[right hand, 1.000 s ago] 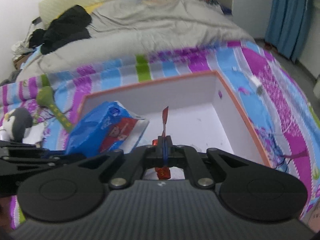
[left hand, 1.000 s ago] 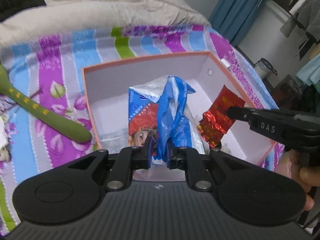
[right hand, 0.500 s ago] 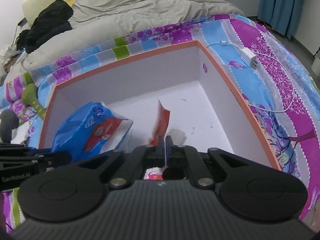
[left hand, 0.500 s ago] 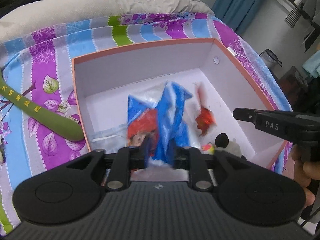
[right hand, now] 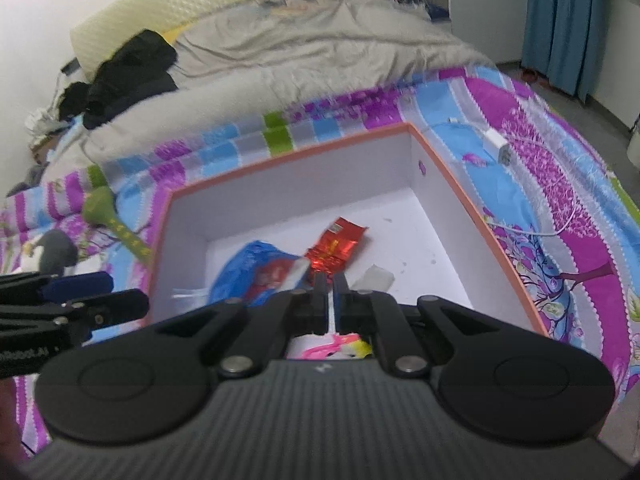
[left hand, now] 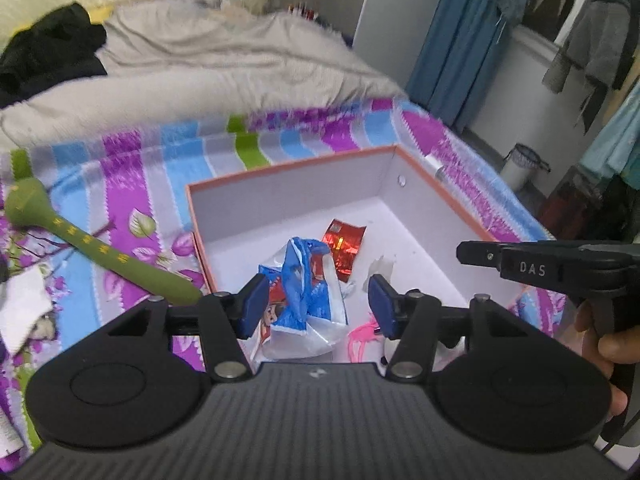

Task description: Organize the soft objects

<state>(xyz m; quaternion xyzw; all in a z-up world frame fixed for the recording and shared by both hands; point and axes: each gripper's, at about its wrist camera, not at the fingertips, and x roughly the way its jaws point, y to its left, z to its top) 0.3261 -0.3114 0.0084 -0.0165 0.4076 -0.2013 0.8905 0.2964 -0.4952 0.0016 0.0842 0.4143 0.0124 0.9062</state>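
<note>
From my left wrist camera, the left gripper (left hand: 318, 306) stands spread wide with nothing between its blue pads (left hand: 253, 305), poised above the near end of the orange-rimmed box (left hand: 292, 165). The blue snack bag (left hand: 304, 294) lies crumpled on the white box floor just beneath it, with the red foil packet (left hand: 343, 248) beside it farther in, the two touching or nearly so. This view alone shows the right gripper (left hand: 532, 264) from the side (a thumb and finger wrapped round its handle), reaching over the box's right wall.

My right wrist camera gives what the first cannot: the right gripper (right hand: 329, 292) is clenched nearly shut, with only a thin white sliver in the slit, and I cannot tell whether it pinches anything. It also shows a pink-and-yellow toy (right hand: 336, 348) under its fingers, a white charger (right hand: 498, 148) on the striped bedspread (right hand: 560, 160), and a grey plush (right hand: 50, 252) left of the box. The green stick (left hand: 96, 254) lies outside the box in both.
</note>
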